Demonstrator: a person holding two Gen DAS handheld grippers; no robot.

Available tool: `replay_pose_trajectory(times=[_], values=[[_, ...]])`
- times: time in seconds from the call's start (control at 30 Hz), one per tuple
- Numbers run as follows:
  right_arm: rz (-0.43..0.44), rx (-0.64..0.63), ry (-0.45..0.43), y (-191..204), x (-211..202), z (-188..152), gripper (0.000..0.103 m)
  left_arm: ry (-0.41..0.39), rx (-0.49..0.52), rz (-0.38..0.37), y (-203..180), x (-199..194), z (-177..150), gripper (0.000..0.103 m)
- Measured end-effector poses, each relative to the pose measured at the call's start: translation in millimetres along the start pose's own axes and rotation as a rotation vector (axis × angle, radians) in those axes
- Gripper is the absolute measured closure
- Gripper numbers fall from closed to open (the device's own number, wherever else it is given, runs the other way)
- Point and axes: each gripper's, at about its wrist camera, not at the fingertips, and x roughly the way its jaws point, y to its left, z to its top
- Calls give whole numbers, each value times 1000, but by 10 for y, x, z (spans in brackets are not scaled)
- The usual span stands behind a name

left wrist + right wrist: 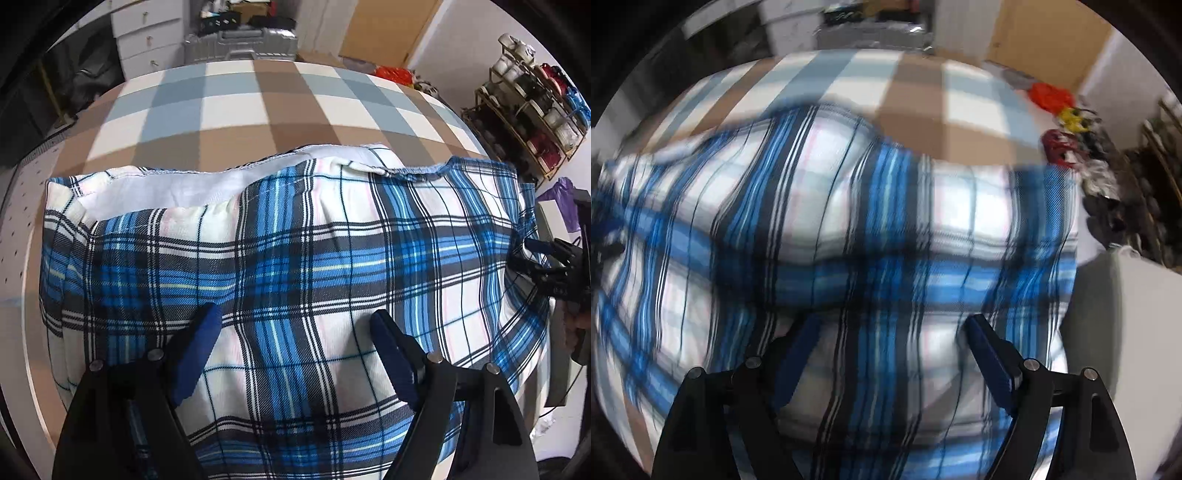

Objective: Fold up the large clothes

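Note:
A large blue, white and black plaid garment point(303, 251) lies spread over a surface with a brown, blue and white checked cover point(236, 107). Its white inner side point(207, 188) shows along the far edge. My left gripper point(295, 328) hangs open just above the cloth, with nothing pinched between its blue pads. In the blurred right wrist view the same plaid garment point(871, 229) fills the frame, and my right gripper point(892, 332) is open over it near its right edge. The right gripper point(543, 266) also shows at the garment's right edge in the left wrist view.
Behind the checked surface stand a silver suitcase point(240, 44) and white drawers point(144, 33). A shoe rack point(528, 107) stands at the right by the wall, with a purple bag point(565, 199) below it. Red and yellow items point(1056, 99) lie at the far right.

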Motion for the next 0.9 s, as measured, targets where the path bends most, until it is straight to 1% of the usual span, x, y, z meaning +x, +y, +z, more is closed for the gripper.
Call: replay_pose_trajectory(times=[0.07,0.2,0.27,0.3,0.37,0.43,0.47,0.5,0.53,0.57,0.6,0.63,0.67,0.7,0.73,0.77,0.8,0.83,0.87,0.9], values=[[10,-11,-13,82,-54,-183,20,-11,28,35,-54,-81,-275,25],[40,-35,-10,245,-185,-560,19,-11,55,33,-27,-257,-689,25],[53,-61,-2,351,-246,-759,19,-12,85,37,13,-317,-808,25],[59,-57,-1,415,-300,-896,19,-6,100,39,41,-320,-819,24],[62,-58,-13,499,-373,-1047,20,17,101,51,104,-367,-813,24],[68,-57,-28,542,-452,-1133,21,33,55,93,105,-427,-737,23],[66,-47,-34,536,-495,-1142,23,43,19,95,117,-485,-728,23],[79,-15,-51,513,-582,-1130,23,41,-11,54,101,-564,-740,23],[111,26,-76,498,-703,-1092,22,36,-22,8,-16,-587,-755,23],[149,54,-104,503,-834,-1030,22,27,-24,-38,-108,-631,-789,23],[175,63,-128,543,-929,-979,21,9,-20,-67,-205,-689,-838,23],[190,63,-157,605,-1034,-911,18,-16,-13,-63,-288,-712,-881,23],[191,58,-181,713,-1123,-824,11,-30,-2,-73,-386,-703,-920,23],[183,49,-197,833,-1171,-728,6,-39,5,-72,-473,-648,-940,23],[174,38,-194,962,-1160,-622,6,-42,5,-63,-506,-581,-944,23],[165,25,-170,1051,-1114,-552,6,-37,4,-58,-543,-496,-971,23],[176,18,-138,1183,-1006,-428,6,-28,-1,-47,-556,-387,-983,23],[174,19,-119,1268,-911,-342,6,-25,-2,-39,-541,-398,-1060,23],[161,20,-102,1313,-828,-282,7,-26,4,-31,-530,-339,-1086,23],[125,19,-68,1399,-671,-187,8,-38,17,-27,-515,-322,-1105,24]])
